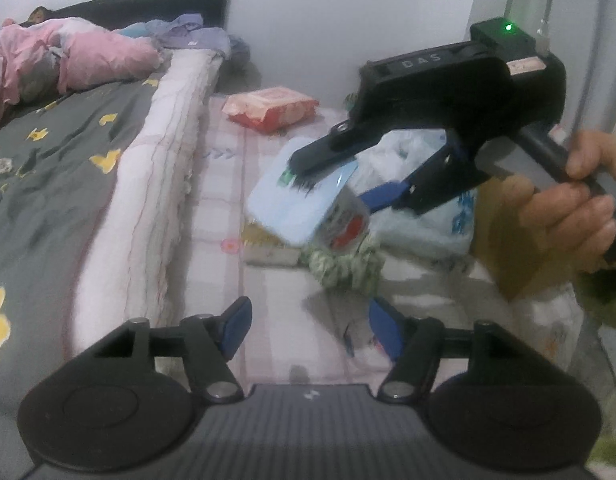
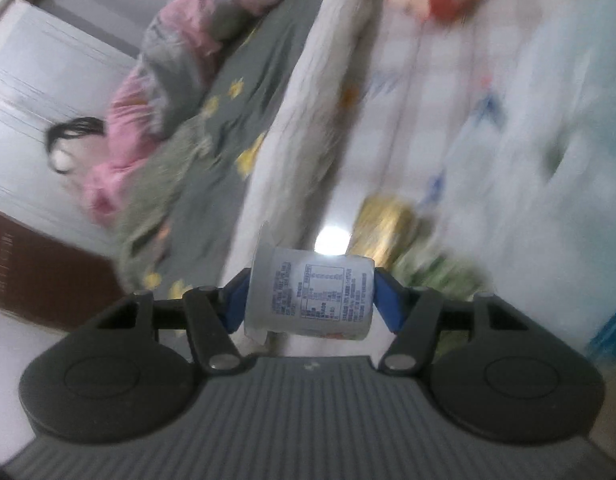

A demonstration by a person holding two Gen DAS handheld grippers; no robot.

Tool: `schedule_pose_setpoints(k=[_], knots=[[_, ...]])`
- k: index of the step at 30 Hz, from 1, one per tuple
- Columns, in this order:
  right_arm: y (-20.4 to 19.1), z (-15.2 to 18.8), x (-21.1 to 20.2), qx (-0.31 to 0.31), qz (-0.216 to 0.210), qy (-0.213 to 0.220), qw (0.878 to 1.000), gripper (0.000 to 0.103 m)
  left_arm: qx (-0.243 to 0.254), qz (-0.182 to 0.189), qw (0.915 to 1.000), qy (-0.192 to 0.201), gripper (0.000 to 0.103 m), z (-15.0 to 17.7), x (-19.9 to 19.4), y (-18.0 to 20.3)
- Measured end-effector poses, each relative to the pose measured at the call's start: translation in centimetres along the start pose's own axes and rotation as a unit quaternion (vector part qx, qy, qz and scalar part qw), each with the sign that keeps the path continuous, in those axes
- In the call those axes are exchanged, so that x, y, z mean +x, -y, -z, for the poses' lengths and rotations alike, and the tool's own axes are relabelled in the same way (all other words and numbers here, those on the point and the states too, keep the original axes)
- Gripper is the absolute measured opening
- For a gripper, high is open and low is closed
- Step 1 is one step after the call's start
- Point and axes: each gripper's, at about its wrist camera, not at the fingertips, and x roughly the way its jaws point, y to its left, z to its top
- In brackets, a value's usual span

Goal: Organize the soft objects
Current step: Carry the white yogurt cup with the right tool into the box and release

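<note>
A small soft pack point(image 1: 296, 204), pale blue on one face and white with red print on its side, hangs in the air with my right gripper point(image 1: 347, 184) shut on it. The right wrist view shows the same pack point(image 2: 309, 296) as a white wrapper with blue printed text, pinched between the blue pads point(image 2: 385, 300) of the right gripper point(image 2: 309, 300). A person's hand point(image 1: 579, 208) holds that gripper's handle. My left gripper point(image 1: 309, 330) stands open low in its own view, above the pink checked sheet point(image 1: 228, 184), with nothing between its fingers.
A red-orange packet point(image 1: 270, 108) lies further back on the sheet. A white plastic bag point(image 1: 411, 196) and a green-white knit cloth point(image 1: 343, 268) sit under the held pack. To the left are a pale folded quilt point(image 1: 148, 200), a grey cover with yellow shapes point(image 1: 48, 184) and pink bedding point(image 1: 88, 60).
</note>
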Motion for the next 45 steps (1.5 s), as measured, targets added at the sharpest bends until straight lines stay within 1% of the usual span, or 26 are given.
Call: schedule_pose_setpoints(k=[4,6,10,13,16,18,26,28,29,30,33,36,39,42,45], knots=[[1.9,2.8,3.3,0.051,-0.050,-0.028,0.997,0.062,-0.012,-0.018,0.9997,-0.014,0.066,1.3,0.3,-0.2],[2.9,4.0,4.9,0.078,-0.063,-0.038,0.994,0.062,-0.014,-0.024,0.9995,-0.016,0.066,1.8,0.5,-0.3],[3.9,5.5,6.7,0.095,-0.054,-0.044,0.993,0.062,-0.011,-0.037,0.9990,-0.022,0.066,2.3,1.1,-0.4],[4.4,6.1,7.0,0.098,-0.055,-0.039,0.993,0.063,-0.012,-0.036,0.9990,-0.024,0.066,2.5,1.5,-0.5],[4.4,6.2,6.6,0.092,-0.047,-0.033,0.994,0.064,-0.012,-0.034,0.9989,-0.029,0.066,2.6,1.9,-0.4],[4.6,5.9,5.8,0.081,-0.033,-0.023,0.996,0.064,-0.008,-0.034,0.9990,-0.028,0.066,2.6,2.2,-0.2],[5.7,6.8,3.9,0.081,-0.024,0.010,0.996,0.064,0.015,-0.028,0.9991,-0.028,0.066,2.4,3.4,0.7],[5.5,6.8,3.5,0.074,-0.026,0.021,0.997,0.061,0.025,-0.032,0.9989,-0.024,0.065,2.3,3.7,1.1],[5.3,6.9,3.4,0.067,-0.024,0.027,0.997,0.054,0.029,-0.034,0.9987,-0.023,0.065,2.3,3.9,1.3],[5.3,6.8,3.2,0.063,-0.025,0.029,0.997,0.052,0.034,-0.036,0.9986,-0.021,0.064,2.2,4.1,1.5],[5.1,6.6,3.0,0.055,-0.026,0.035,0.998,0.046,0.036,-0.035,0.9987,-0.012,0.064,1.9,4.5,1.8],[5.4,6.8,3.0,0.058,-0.025,0.036,0.997,0.040,0.031,-0.036,0.9989,-0.004,0.060,1.6,4.7,1.9],[5.9,7.0,3.2,0.064,-0.035,0.034,0.997,0.039,0.031,-0.035,0.9989,0.004,0.055,1.3,5.0,2.2],[6.1,7.3,3.0,0.064,-0.042,0.038,0.996,0.037,0.036,-0.045,0.9983,0.008,0.053,1.2,5.0,2.4],[6.1,7.5,2.7,0.065,-0.049,0.039,0.996,0.032,0.031,-0.051,0.9981,0.015,0.052,1.0,4.5,2.4]])
